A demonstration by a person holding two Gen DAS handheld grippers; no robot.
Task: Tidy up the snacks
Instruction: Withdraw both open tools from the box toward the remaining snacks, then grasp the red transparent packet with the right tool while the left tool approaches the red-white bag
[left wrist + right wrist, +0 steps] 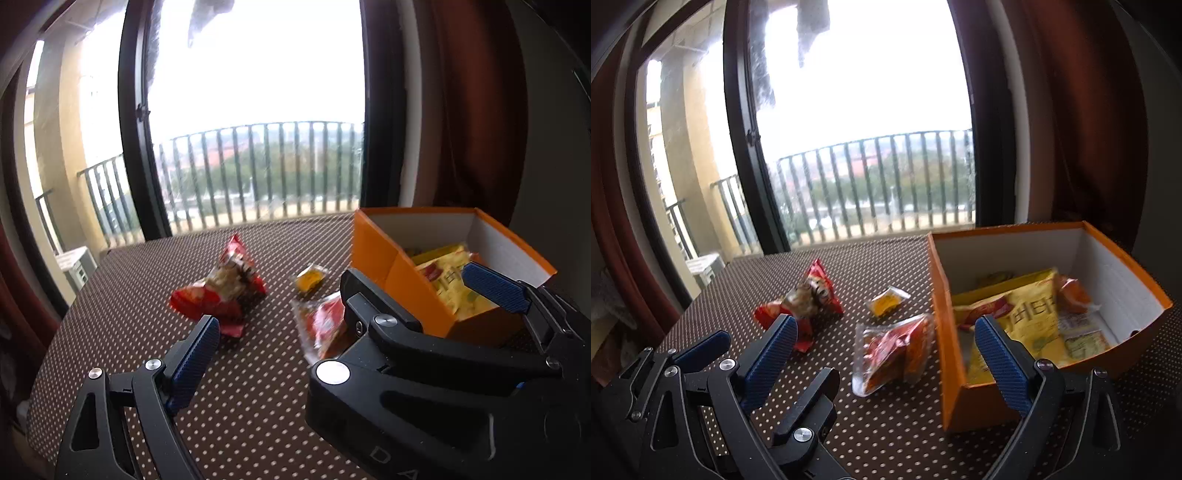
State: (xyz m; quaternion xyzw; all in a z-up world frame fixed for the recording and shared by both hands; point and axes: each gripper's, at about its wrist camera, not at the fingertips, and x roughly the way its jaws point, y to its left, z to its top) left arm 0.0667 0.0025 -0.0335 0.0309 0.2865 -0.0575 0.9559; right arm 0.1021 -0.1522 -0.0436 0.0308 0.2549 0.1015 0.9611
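An orange box (942, 332) stands at the right on the dotted brown table and holds a yellow snack bag (1034, 317) and other packets. Loose on the table lie a red snack bag (809, 299), a small yellow packet (886, 301) and a clear packet with red-orange snacks (894, 347). My right gripper (886, 354) is open and empty, low over the table, with the clear packet between its fingers' lines. My left gripper (340, 295) is open and empty. In the left wrist view I see the red bag (225, 291), the yellow packet (310, 277), the clear packet (321, 325) and the box (388, 266).
The other gripper's body fills the lower right of the left wrist view (443, 387) and the lower left of the right wrist view (701, 387). A balcony door with railing (879, 177) and dark red curtains (1108, 129) stand behind the table.
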